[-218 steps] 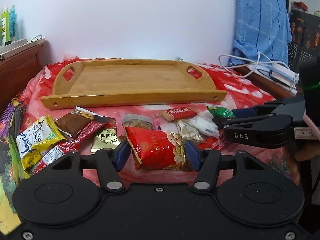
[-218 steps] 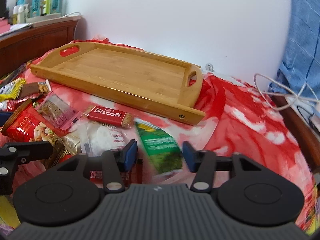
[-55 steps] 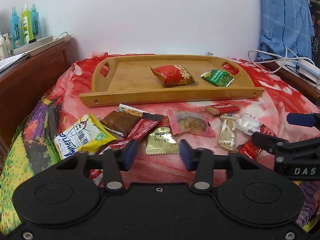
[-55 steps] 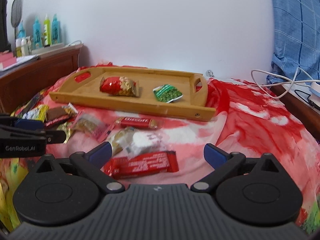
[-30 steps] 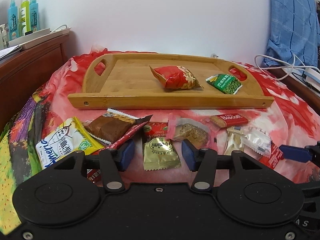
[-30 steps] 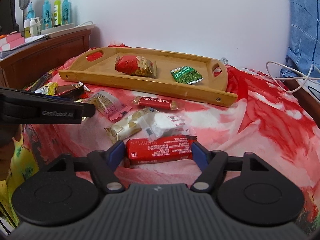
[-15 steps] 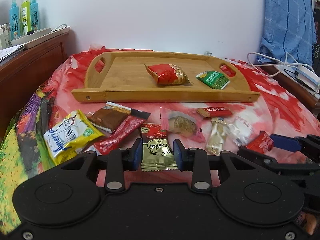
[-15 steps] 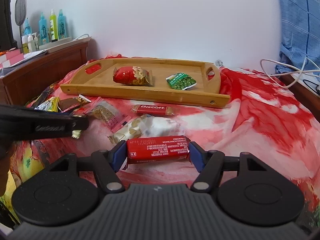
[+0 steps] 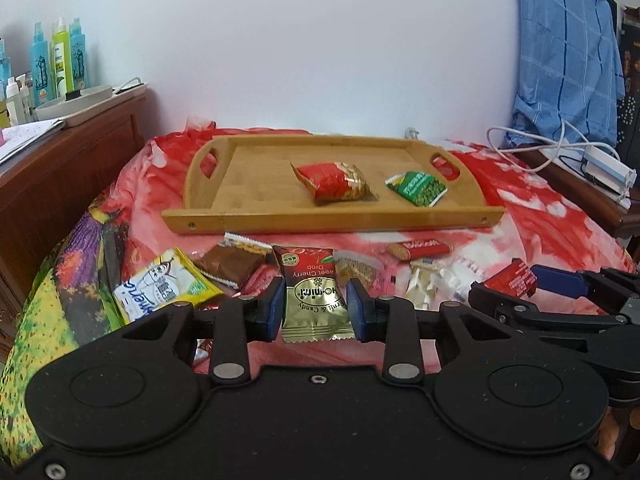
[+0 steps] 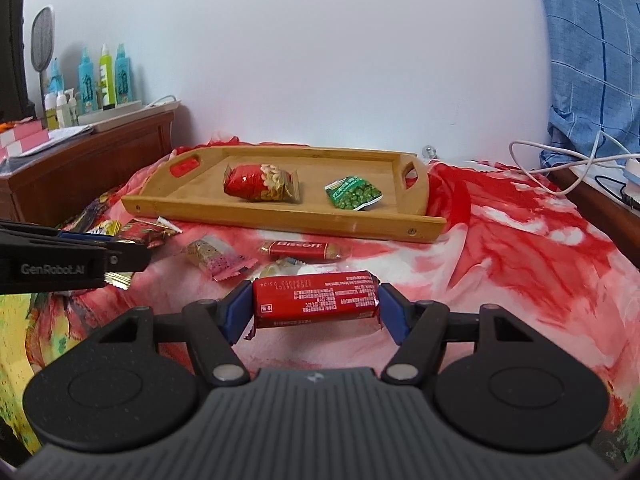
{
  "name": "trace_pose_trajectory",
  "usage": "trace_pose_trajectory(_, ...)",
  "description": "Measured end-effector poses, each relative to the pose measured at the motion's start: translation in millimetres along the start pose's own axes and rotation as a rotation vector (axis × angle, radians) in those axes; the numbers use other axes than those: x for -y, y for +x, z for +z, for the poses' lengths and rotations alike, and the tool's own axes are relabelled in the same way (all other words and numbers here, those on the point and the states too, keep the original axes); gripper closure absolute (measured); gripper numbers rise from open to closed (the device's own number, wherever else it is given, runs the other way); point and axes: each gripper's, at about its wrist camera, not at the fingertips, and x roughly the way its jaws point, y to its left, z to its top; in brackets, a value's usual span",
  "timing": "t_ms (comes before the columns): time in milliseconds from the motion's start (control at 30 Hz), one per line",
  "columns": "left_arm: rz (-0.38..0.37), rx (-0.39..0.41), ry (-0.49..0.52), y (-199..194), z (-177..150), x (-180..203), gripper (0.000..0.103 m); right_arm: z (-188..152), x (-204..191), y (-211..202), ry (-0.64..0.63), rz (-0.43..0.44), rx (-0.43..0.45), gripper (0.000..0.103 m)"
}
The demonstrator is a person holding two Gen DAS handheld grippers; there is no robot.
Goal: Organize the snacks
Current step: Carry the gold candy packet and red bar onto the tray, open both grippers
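Observation:
My left gripper (image 9: 314, 306) is shut on a gold and red candy packet (image 9: 312, 300), lifted clear of the red cloth. My right gripper (image 10: 314, 306) is shut on a long red wafer bar (image 10: 316, 298), held crosswise by its two ends above the cloth. The wooden tray (image 9: 332, 216) (image 10: 280, 216) lies beyond with a red peanut bag (image 9: 334, 182) (image 10: 262, 184) and a green pea packet (image 9: 418, 188) (image 10: 354, 194) in it. Loose on the cloth are a Biscoff bar (image 10: 302, 250), a pink cracker packet (image 10: 214, 258), a brown wafer pack (image 9: 230, 266) and a yellow packet (image 9: 160, 288).
A wooden dresser (image 9: 60, 160) with bottles (image 9: 60, 64) stands at the left. White cables (image 9: 560, 148) and a blue cloth (image 9: 568, 56) are at the right. The right gripper's arm (image 9: 560, 308) crosses the lower right of the left wrist view.
My left jaws closed on the gold candy packet and lifted it off the cloth. The right gripper, gripping the red bar throughout, raised it slightly.

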Motion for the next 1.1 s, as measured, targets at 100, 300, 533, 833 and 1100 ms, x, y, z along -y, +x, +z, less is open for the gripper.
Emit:
trace_pose_trajectory(100,0.000,0.009,-0.009,-1.5,5.9,-1.0,0.072,3.1,3.0,-0.1,0.015,0.003,0.005,0.034)
trace_pose_trajectory(300,0.001,0.041,-0.004,-0.5,26.0,-2.5,0.072,21.2,13.7,3.5,0.044,-0.001,0.040,0.034)
trace_pose_trajectory(533,0.003,0.077,-0.019,11.2,58.3,-6.1,0.072,49.1,29.8,19.5,0.065,-0.002,0.063,0.034)
trace_pose_trajectory(833,-0.020,0.063,-0.078,50.8,97.7,-17.2,0.072,79.6,45.6,53.7,0.070,-0.008,0.071,0.034)
trace_pose_trajectory(1100,-0.029,0.002,-0.119,102.5,121.6,-19.1,0.072,101.9,58.4,95.6,0.093,0.060,0.050,0.034)
